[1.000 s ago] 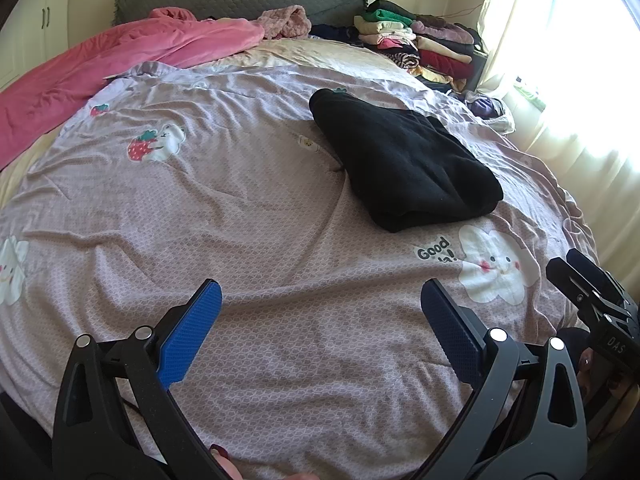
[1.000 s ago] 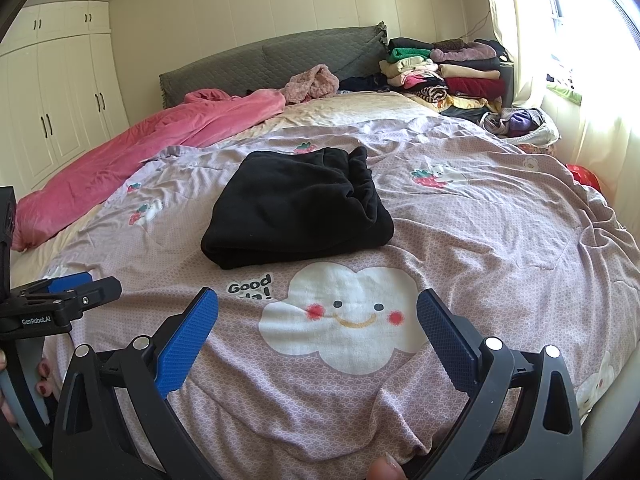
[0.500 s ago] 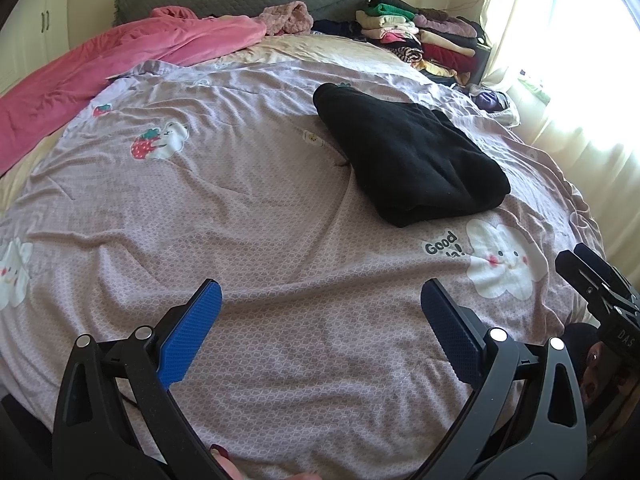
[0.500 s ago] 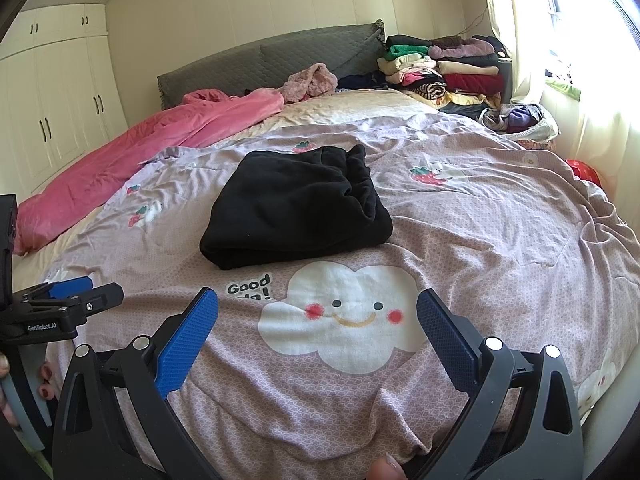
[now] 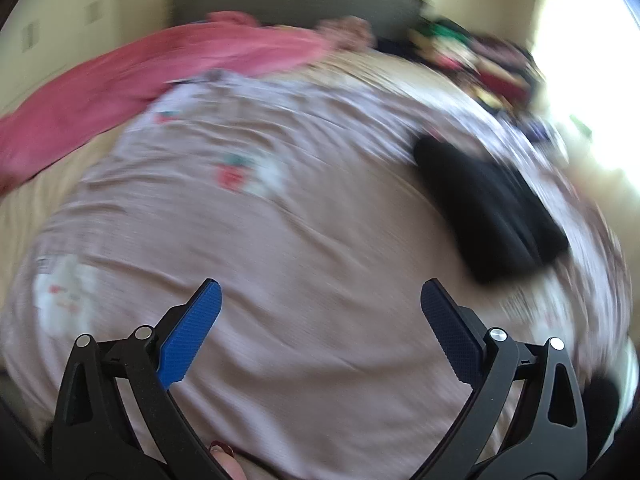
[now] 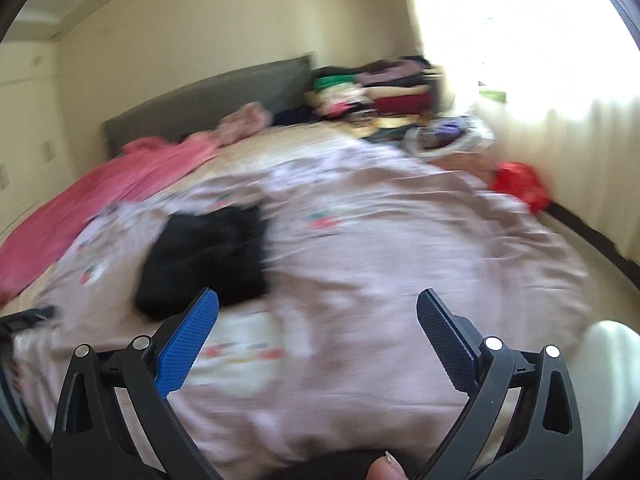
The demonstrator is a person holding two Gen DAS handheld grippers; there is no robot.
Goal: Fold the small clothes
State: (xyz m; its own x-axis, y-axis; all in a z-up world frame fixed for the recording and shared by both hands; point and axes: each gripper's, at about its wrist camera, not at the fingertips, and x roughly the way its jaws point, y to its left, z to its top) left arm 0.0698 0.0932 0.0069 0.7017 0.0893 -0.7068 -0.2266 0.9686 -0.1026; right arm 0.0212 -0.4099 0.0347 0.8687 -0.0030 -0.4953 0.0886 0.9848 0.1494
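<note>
A folded black garment (image 5: 488, 208) lies on the mauve bedspread (image 5: 304, 240), at the right of the left wrist view and at the left of the right wrist view (image 6: 208, 256). Both views are motion-blurred. My left gripper (image 5: 320, 308) is open and empty, above the bedspread near the bed's front, well short of the garment. My right gripper (image 6: 318, 312) is open and empty, to the right of the garment and apart from it. The left gripper's tip shows at the left edge of the right wrist view (image 6: 28, 316).
A pink blanket (image 5: 132, 84) lies along the bed's left side. A stack of folded clothes (image 6: 380, 94) sits by the grey headboard (image 6: 208, 96). A bag of clothes (image 6: 448, 136) and a red object (image 6: 520, 184) lie by the curtained window at right.
Both grippers have swung quickly, blurring the views. The garment has shifted right in the left view and left in the right view. Both grippers stay open and empty.
</note>
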